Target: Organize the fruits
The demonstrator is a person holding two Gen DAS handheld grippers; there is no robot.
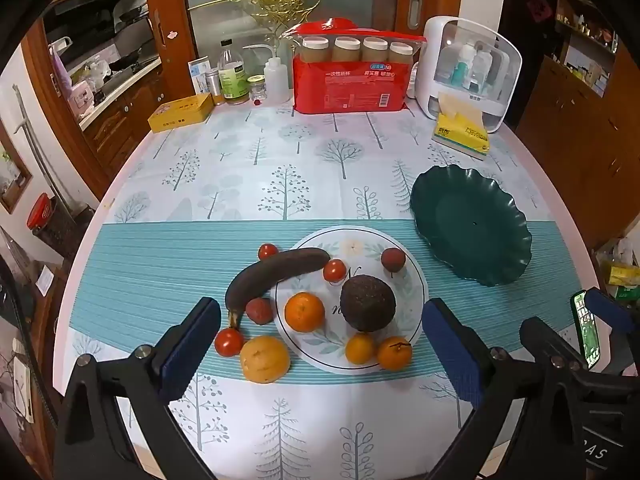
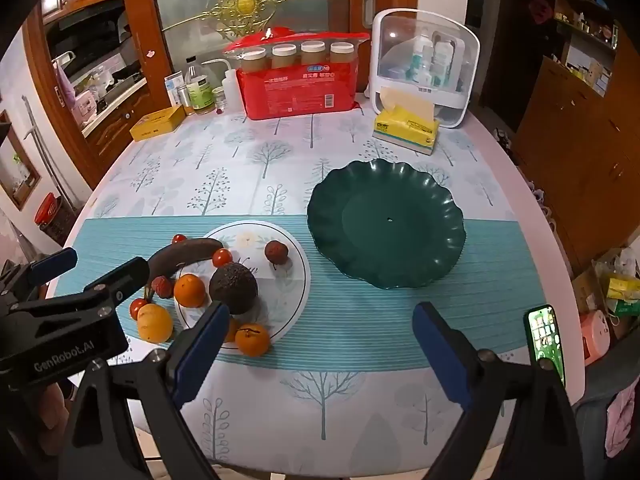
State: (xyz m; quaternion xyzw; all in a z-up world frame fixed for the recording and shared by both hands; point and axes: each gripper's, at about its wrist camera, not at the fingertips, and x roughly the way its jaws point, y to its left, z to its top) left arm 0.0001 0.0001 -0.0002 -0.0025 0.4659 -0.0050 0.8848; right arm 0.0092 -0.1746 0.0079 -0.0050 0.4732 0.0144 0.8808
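Note:
Fruits lie on and around a white round mat (image 1: 412, 280) (image 2: 296, 280): a dark banana (image 1: 272, 272) (image 2: 184, 254), a dark avocado (image 1: 368, 302) (image 2: 234, 288), oranges (image 1: 304, 312) (image 2: 190, 290), a yellow-orange fruit (image 1: 265, 359) (image 2: 155, 322), cherry tomatoes (image 1: 334, 270) (image 2: 222, 257) and dark red fruits (image 1: 393, 259) (image 2: 276, 252). An empty dark green scalloped plate (image 1: 472, 224) (image 2: 386, 222) sits to their right. My left gripper (image 1: 320, 344) is open above the table just in front of the fruits. My right gripper (image 2: 320, 336) is open in front of the green plate. Both are empty.
At the table's back stand a red pack of cups (image 1: 352, 76), bottles (image 1: 232, 76), a yellow tin (image 1: 182, 112), a white storage box (image 1: 468, 68) and a tissue pack (image 1: 462, 130). A phone (image 2: 546, 340) is mounted at the right. Wooden cabinets surround the round table.

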